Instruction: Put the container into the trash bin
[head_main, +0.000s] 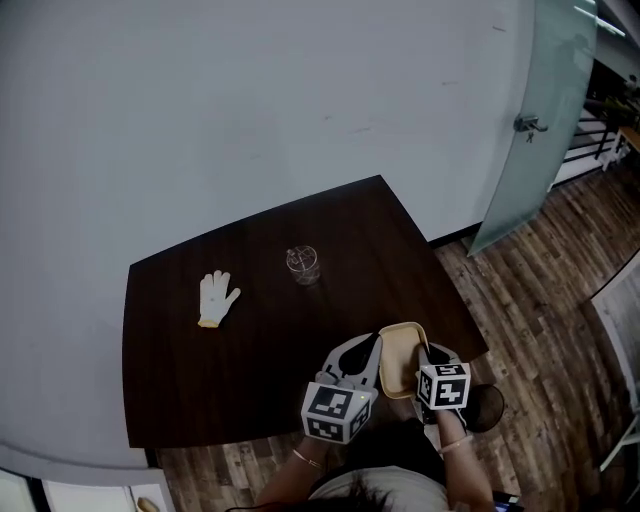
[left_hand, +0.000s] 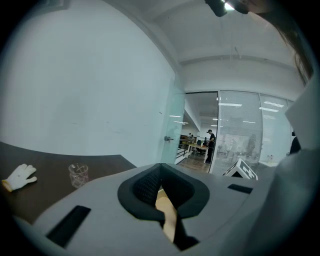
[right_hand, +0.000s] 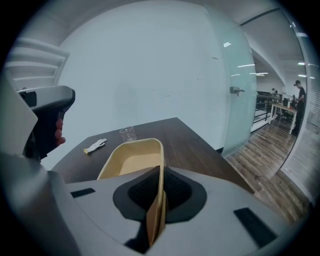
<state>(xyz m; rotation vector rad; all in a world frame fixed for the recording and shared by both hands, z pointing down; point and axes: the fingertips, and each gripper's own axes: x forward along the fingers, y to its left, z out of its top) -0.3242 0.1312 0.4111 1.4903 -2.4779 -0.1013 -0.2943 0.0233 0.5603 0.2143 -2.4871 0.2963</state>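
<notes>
A shallow beige container (head_main: 400, 360) hangs over the front right part of the dark table (head_main: 200, 380), held from both sides. My left gripper (head_main: 372, 352) is shut on its left rim; in the left gripper view only a beige strip of the container (left_hand: 167, 212) shows between the pads. My right gripper (head_main: 425, 358) is shut on the right rim, and the container's tray (right_hand: 131, 160) stretches ahead of the jaws in the right gripper view. A dark round trash bin (head_main: 486, 408) stands on the floor just right of the table's front corner.
A clear drinking glass (head_main: 302, 265) and a white work glove (head_main: 216, 297) lie further back on the table. A frosted glass door (head_main: 520, 130) stands to the right, with wooden floor (head_main: 560, 330) beyond the table's right edge. A pale wall lies behind.
</notes>
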